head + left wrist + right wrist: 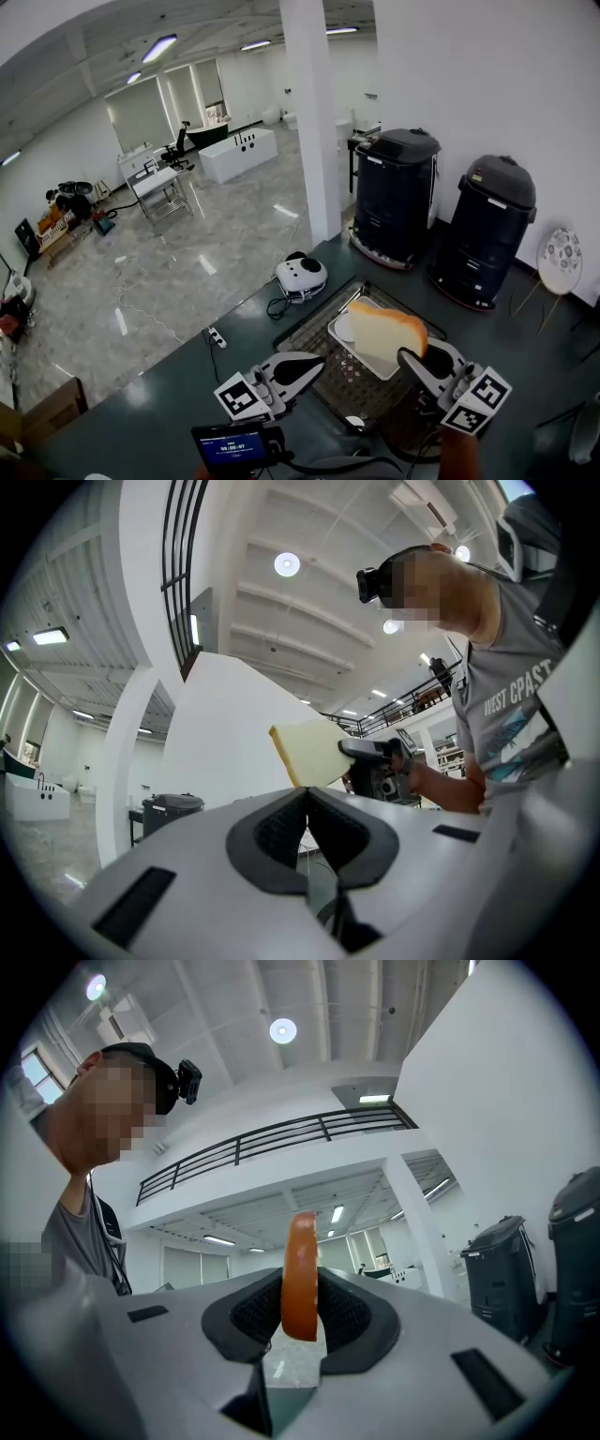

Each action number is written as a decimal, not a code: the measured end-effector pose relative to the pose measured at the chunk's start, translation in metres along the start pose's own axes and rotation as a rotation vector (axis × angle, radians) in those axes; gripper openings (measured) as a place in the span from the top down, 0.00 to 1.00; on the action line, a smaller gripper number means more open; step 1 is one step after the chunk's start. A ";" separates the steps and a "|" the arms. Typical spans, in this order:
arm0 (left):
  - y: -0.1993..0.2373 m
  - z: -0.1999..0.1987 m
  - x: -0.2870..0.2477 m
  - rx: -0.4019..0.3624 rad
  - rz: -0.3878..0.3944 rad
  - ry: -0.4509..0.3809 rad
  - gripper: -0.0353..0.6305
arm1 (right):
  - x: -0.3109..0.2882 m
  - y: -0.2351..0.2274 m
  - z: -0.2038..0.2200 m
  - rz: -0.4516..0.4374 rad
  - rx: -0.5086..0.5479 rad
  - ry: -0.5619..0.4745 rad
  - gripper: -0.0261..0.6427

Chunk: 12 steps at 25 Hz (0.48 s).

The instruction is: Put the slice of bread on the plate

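Left gripper (312, 364) hovers over the dark counter (169, 394), jaws pressed together with nothing between them. Right gripper (412, 362) clamps the slice of bread (384, 333) upright between its pads, raised above the white plate (343, 327). Plate rests on a patterned tray (314, 336). Two black units (398, 192) stand behind.

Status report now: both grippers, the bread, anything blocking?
Left gripper shut, empty. Right gripper shut on slice of bread, held in the air over the plate. Nothing seen in the way.
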<state>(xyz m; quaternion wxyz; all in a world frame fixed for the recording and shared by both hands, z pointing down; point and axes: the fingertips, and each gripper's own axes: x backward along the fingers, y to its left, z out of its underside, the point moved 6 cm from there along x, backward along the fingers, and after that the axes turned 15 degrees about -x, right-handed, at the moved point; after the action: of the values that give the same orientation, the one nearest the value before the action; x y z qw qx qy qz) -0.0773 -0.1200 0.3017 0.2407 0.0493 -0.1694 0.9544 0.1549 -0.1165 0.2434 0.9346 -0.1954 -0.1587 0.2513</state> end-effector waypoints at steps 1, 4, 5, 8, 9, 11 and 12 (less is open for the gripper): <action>0.002 0.003 -0.009 -0.001 -0.004 0.002 0.93 | 0.001 -0.009 -0.003 -0.006 -0.003 0.005 0.83; 0.006 0.008 -0.031 -0.003 -0.018 0.005 0.93 | 0.003 -0.030 -0.012 -0.024 -0.011 0.011 0.83; 0.007 0.010 -0.036 -0.004 -0.024 0.007 0.93 | 0.003 -0.036 -0.015 -0.033 -0.013 0.013 0.83; 0.009 0.014 -0.050 -0.012 -0.043 0.014 0.93 | 0.002 -0.049 -0.020 -0.066 -0.009 0.027 0.83; 0.008 0.015 -0.053 -0.014 -0.048 0.018 0.93 | 0.002 -0.052 -0.022 -0.078 -0.007 0.031 0.83; 0.008 0.017 -0.062 -0.016 -0.055 0.026 0.93 | 0.003 -0.059 -0.029 -0.094 -0.003 0.032 0.83; 0.008 0.017 -0.066 -0.016 -0.057 0.028 0.93 | 0.003 -0.062 -0.032 -0.099 -0.005 0.031 0.83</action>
<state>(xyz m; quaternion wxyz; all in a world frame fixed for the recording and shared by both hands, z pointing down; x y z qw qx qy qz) -0.0232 -0.1614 0.3039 0.2707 0.0387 -0.1719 0.9464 0.1953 -0.1738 0.2441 0.9477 -0.1935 -0.1543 0.2014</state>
